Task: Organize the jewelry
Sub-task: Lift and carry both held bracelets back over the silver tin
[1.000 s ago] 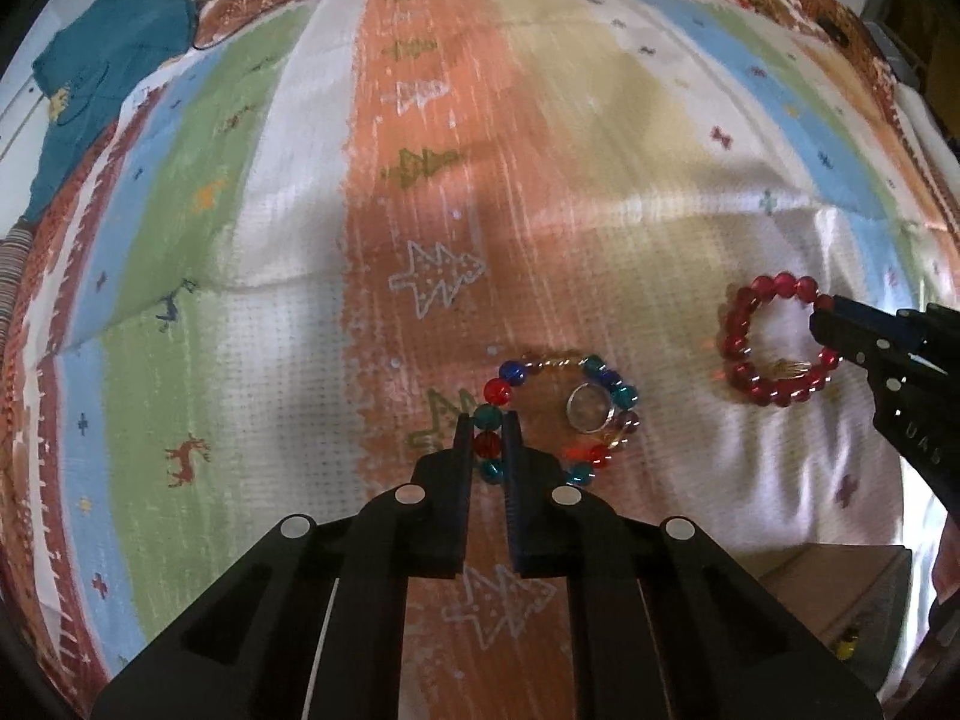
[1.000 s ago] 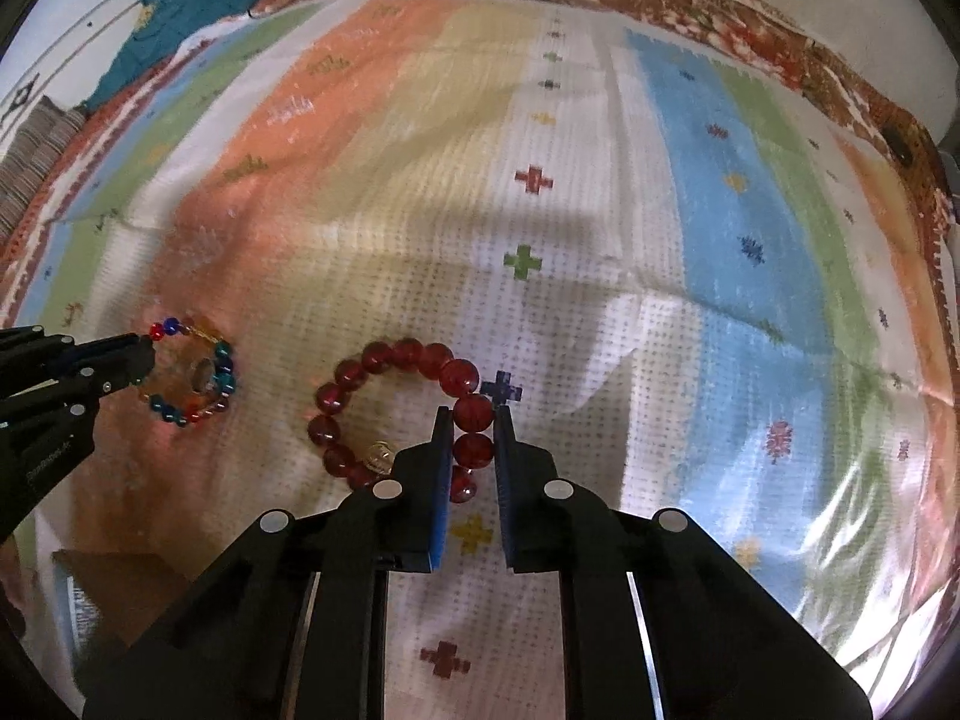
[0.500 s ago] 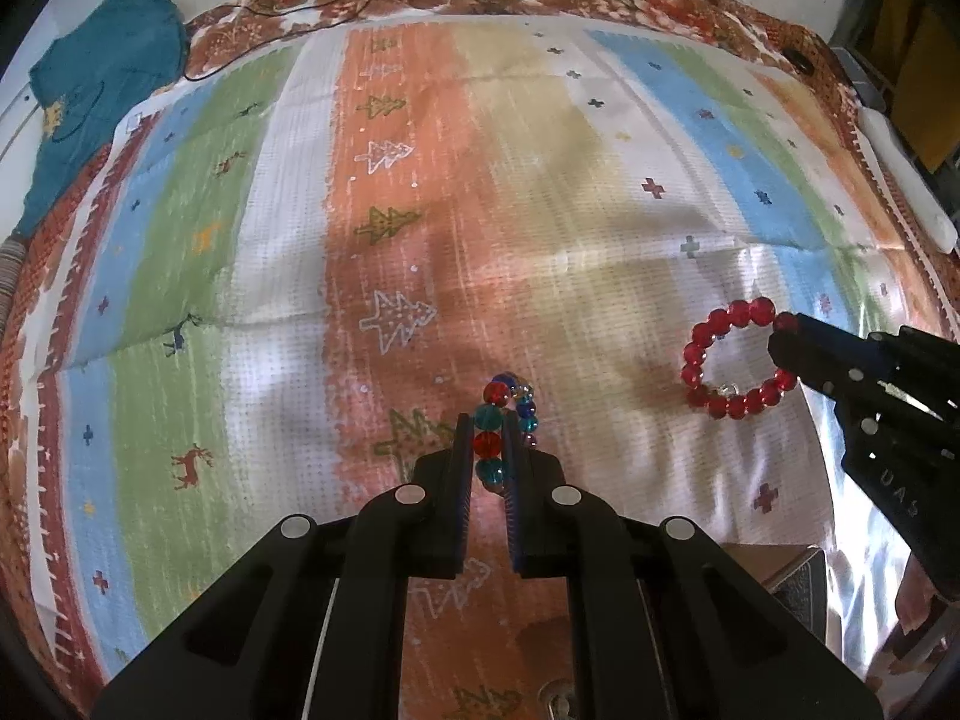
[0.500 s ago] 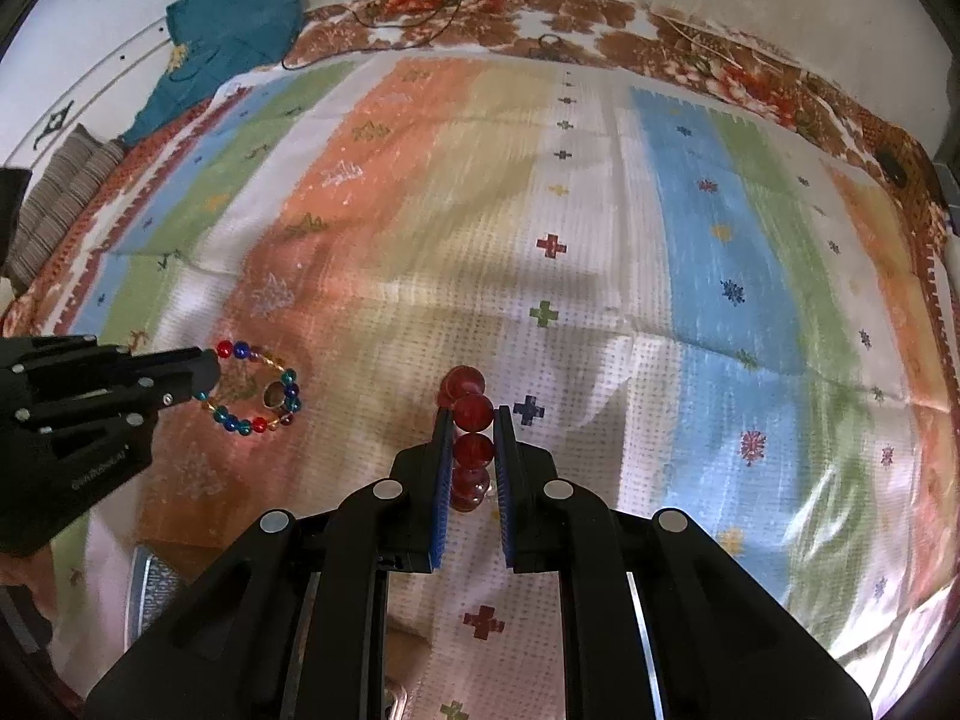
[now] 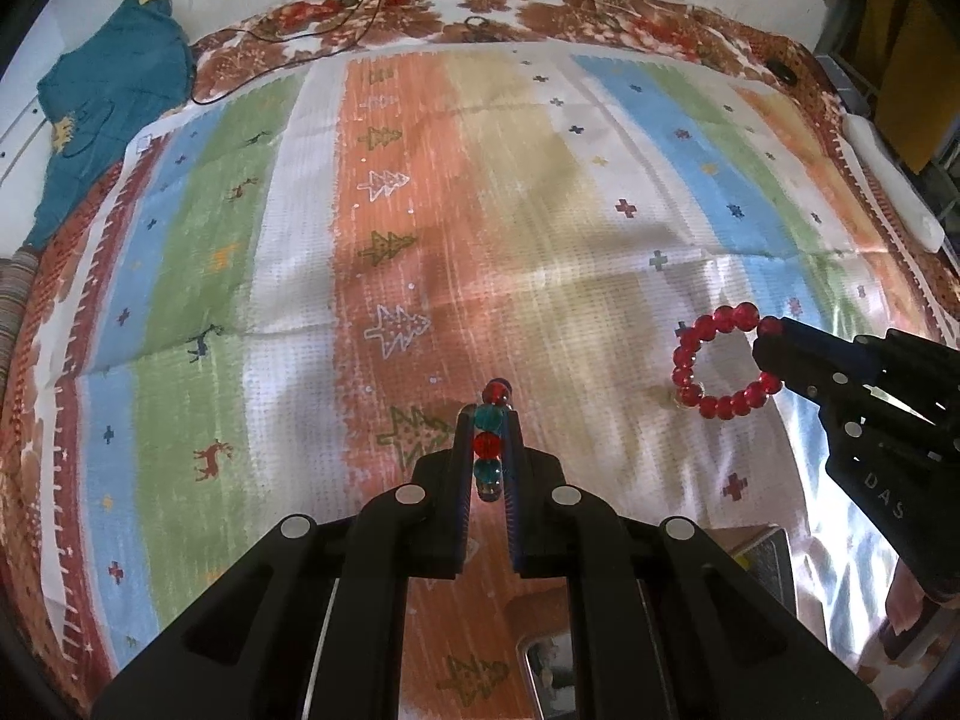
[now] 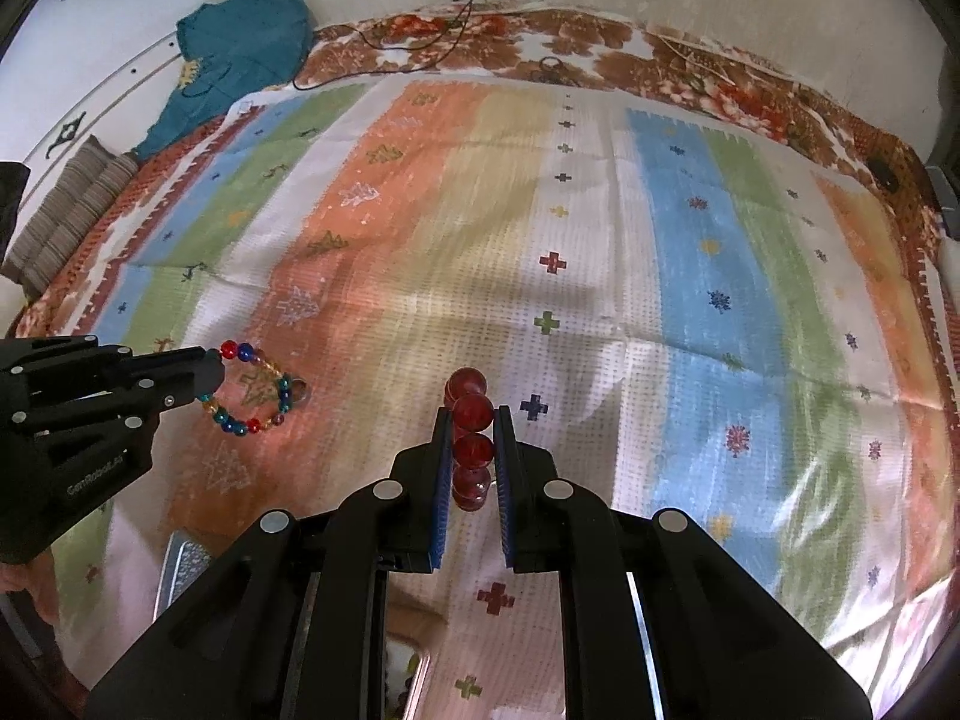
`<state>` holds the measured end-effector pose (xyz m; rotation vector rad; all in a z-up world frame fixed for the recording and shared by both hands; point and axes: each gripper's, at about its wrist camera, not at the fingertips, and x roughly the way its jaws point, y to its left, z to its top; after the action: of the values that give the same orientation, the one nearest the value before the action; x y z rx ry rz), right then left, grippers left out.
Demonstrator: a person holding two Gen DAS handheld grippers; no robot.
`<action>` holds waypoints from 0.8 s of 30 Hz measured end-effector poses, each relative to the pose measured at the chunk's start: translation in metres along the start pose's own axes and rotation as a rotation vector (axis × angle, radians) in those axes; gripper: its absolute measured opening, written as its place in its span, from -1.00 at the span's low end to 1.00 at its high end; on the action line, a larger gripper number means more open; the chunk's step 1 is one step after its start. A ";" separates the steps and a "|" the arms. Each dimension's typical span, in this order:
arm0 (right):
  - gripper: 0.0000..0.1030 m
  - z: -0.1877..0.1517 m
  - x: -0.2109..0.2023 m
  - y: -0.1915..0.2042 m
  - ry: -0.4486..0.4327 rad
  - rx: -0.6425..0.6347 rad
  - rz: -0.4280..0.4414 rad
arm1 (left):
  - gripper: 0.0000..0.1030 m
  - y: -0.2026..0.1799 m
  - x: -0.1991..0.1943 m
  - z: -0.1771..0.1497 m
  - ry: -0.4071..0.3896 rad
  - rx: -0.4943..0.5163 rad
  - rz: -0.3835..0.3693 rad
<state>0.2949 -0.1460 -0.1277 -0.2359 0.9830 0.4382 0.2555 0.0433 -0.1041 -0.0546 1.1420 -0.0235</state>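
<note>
My left gripper (image 5: 487, 420) is shut on a multicolour bead bracelet (image 5: 488, 443) of red, teal and blue beads, lifted above the striped cloth. From the right wrist view that same multicolour bracelet (image 6: 255, 396) hangs as a loop from the left gripper (image 6: 213, 369). My right gripper (image 6: 473, 420) is shut on a dark red bead bracelet (image 6: 471, 429), also off the cloth. In the left wrist view the red bracelet (image 5: 717, 363) hangs as a ring from the right gripper (image 5: 771, 339).
A striped cloth (image 5: 300, 252) with tree and cross motifs covers the bed. A teal garment (image 5: 108, 96) lies at the far left, cables (image 6: 420, 42) at the back. A box edge (image 5: 762, 558) and a small patterned tray (image 6: 180, 564) show near the bottom.
Both grippers have risen with their bracelets, which have left the cloth and now hang. The ring inside the multicolour bracelet is no longer seen. The cloth looks farther away.
</note>
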 end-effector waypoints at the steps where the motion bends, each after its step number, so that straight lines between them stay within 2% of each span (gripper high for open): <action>1: -0.73 -0.001 -0.003 0.001 -0.005 -0.002 -0.001 | -0.83 0.000 -0.003 -0.001 -0.003 0.000 0.001; 24: -0.73 -0.023 -0.062 0.018 -0.099 -0.048 -0.007 | -0.83 -0.026 -0.064 -0.022 -0.095 0.037 -0.035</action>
<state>0.2393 -0.1545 -0.0879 -0.2586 0.8752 0.4630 0.2093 0.0194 -0.0536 -0.0421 1.0452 -0.0725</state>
